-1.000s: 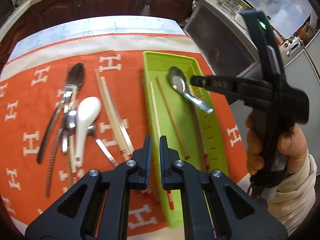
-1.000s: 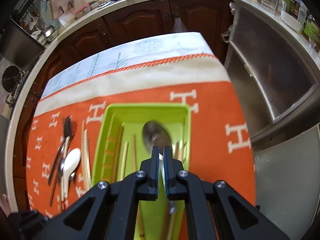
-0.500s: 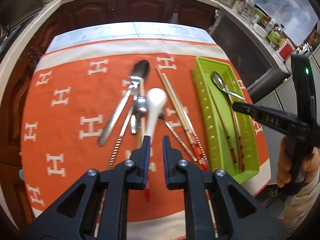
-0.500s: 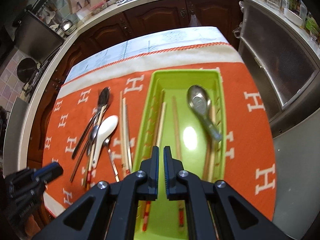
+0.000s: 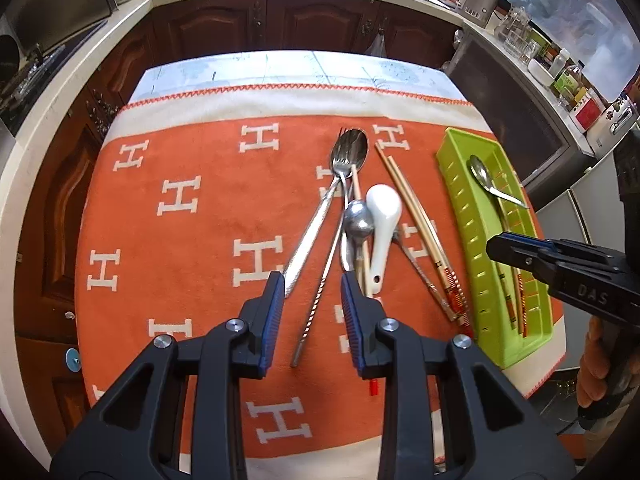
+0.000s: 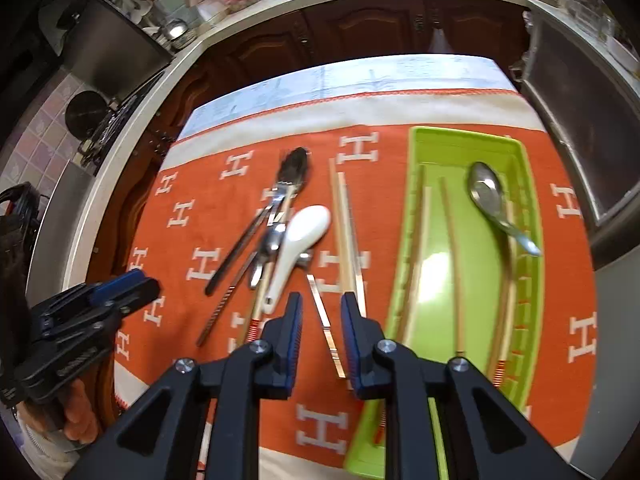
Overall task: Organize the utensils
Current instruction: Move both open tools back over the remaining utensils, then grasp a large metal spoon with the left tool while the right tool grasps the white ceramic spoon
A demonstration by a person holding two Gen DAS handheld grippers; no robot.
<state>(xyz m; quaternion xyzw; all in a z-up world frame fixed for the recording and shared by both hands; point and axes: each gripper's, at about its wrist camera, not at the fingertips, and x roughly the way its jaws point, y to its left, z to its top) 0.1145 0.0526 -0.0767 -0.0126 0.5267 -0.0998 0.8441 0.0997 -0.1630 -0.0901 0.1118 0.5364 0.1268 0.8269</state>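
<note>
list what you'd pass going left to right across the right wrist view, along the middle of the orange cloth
left gripper → fork and metal spoons pile → white ceramic spoon → pair of chopsticks → green tray wall → chopsticks in the tray → metal spoon in the tray

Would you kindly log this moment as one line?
left hand-held gripper: opening, empty | right hand-held gripper: opening, empty | metal spoon: in green tray | white spoon: on orange cloth

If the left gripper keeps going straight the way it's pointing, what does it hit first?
Probably the thin ridged metal handle lying between the opening, empty fingers of the left gripper, on the orange cloth; depth is unclear.
</note>
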